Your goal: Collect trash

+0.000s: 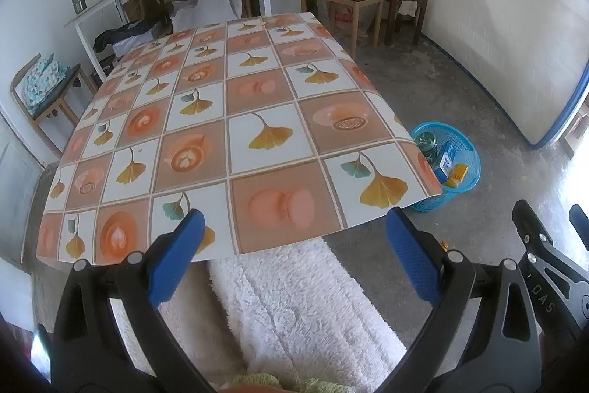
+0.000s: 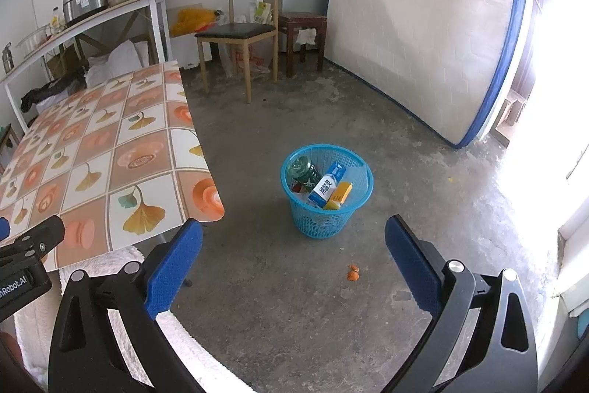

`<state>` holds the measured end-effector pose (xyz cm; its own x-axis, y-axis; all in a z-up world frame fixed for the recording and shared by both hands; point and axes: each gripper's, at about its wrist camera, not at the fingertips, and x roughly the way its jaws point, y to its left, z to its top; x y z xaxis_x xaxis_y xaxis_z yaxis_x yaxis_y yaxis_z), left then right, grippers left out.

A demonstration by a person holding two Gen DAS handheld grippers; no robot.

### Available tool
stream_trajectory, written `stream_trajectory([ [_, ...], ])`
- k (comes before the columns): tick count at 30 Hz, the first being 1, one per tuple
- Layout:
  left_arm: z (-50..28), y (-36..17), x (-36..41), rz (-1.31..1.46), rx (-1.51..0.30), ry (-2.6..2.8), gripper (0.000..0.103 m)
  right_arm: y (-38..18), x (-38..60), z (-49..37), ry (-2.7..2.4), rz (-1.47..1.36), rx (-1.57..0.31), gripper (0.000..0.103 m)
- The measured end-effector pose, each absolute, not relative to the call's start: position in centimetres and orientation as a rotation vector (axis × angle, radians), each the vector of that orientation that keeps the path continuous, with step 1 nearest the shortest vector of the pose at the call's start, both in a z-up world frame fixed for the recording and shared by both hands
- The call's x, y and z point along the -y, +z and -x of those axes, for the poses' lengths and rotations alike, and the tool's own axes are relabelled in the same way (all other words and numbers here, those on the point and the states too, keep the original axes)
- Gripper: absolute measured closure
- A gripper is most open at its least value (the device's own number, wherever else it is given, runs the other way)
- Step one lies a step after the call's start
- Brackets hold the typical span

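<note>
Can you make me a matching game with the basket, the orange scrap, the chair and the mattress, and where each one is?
Things:
1. basket
2. orange scrap
3. chair
4. mattress

Places:
A. leaning against the wall
B. on the floor beside the table, holding cartons
C. standing by the fridge
D. lying loose on the floor

Pairs: 1-B, 2-D, 3-C, 4-A
</note>
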<state>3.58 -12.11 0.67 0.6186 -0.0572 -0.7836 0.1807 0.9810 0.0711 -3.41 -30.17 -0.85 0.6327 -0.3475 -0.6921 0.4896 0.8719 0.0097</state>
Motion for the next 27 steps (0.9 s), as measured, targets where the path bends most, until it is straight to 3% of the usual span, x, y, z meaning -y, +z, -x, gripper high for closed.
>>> stream_trajectory([
  [27, -3.49, 0.8, 12.14, -0.145, -0.893, -0.137, 0.008, -0.87, 30.19, 3.28, -0.481, -0.202, -0.744, 0.006],
])
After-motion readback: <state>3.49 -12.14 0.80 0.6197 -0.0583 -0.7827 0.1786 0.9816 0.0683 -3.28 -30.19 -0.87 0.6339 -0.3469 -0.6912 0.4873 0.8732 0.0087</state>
